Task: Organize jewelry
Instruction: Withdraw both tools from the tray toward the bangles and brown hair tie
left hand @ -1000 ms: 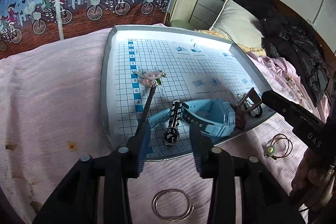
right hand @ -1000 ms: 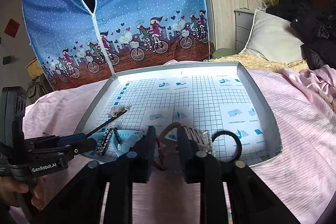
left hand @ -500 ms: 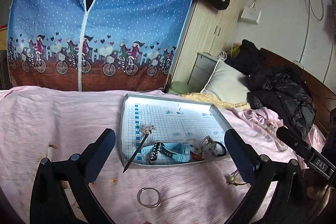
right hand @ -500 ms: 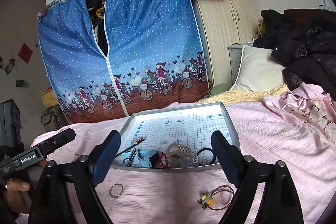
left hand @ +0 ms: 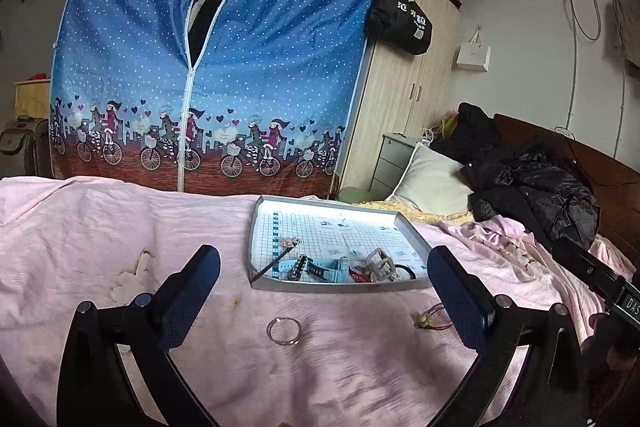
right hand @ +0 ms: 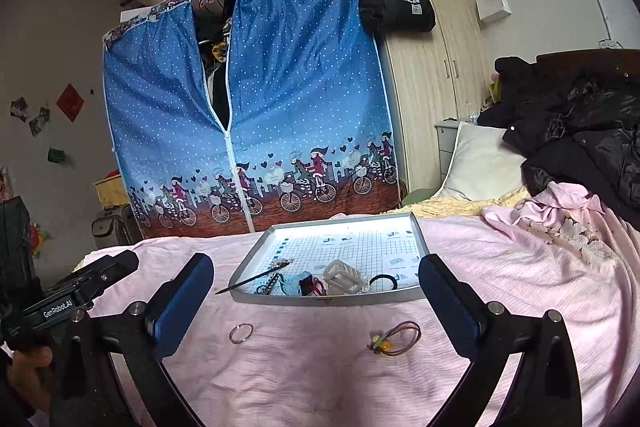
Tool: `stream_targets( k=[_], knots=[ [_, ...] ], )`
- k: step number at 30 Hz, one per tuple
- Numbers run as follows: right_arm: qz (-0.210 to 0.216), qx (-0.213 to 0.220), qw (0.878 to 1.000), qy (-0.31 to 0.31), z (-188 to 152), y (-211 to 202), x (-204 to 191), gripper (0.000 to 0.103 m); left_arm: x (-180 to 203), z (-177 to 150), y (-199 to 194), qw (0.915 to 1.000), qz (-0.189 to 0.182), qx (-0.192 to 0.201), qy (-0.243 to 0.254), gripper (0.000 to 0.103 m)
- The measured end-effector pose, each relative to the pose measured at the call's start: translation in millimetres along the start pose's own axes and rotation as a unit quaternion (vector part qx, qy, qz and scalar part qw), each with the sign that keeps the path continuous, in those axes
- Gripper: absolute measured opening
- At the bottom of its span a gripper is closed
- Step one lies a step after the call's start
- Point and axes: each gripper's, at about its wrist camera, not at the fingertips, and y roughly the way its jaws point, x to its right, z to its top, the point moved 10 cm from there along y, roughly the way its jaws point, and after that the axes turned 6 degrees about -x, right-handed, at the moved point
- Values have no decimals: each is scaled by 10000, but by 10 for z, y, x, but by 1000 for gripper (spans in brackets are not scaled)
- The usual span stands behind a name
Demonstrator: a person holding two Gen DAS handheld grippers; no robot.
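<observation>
A grey tray point(left hand: 340, 285) point(right hand: 328, 301) with a grid sheet lies on the pink bedspread. Inside lie a flowered hair stick point(left hand: 280, 257) point(right hand: 256, 277), a light-blue watch point(left hand: 320, 267) point(right hand: 296, 283), a beige claw clip point(left hand: 380, 261) point(right hand: 342, 273) and a black hair tie point(right hand: 386, 281). On the bedspread in front of the tray lie a silver ring point(left hand: 285, 331) point(right hand: 241, 332) and a brown hair tie with a yellow bead point(left hand: 432, 319) point(right hand: 394, 337). My left gripper point(left hand: 324, 303) and right gripper point(right hand: 316, 307) are both wide open and empty, held back from the tray.
Behind the bed stand a blue fabric wardrobe point(left hand: 208, 87) and a wooden wardrobe point(right hand: 432, 87) with a black bag point(right hand: 394, 7) hanging on it. A pillow point(left hand: 432, 183) and dark jackets point(left hand: 532, 187) lie at the right. The other gripper shows at each frame's edge.
Both grippers have opened wide and pulled back and up from the tray. The watch and the claw clip now lie released in the tray.
</observation>
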Motion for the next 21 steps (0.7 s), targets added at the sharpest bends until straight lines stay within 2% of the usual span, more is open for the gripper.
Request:
stream_targets(
  k=[5,9,13,17,21],
  knots=[
    [-114,-198,9997,-35,-263,-41,-3,103,105,-268,-8,9992,84,-267,298,102],
    [-154,-498,9986,-22,-461,19,34,103,60,-534,112,9979,179,-590,211,102],
    [-195,-1034,9944,84,-696,166,98,103,-29,-770,217,9949,357,-933,127,102],
    [-152,-1593,9866,317,-960,327,180,103,-86,-1073,369,9866,356,-1585,163,102],
    [-122,-1817,9823,436,-1124,384,217,103,-132,-1267,454,9809,345,-1911,100,102]
  ],
)
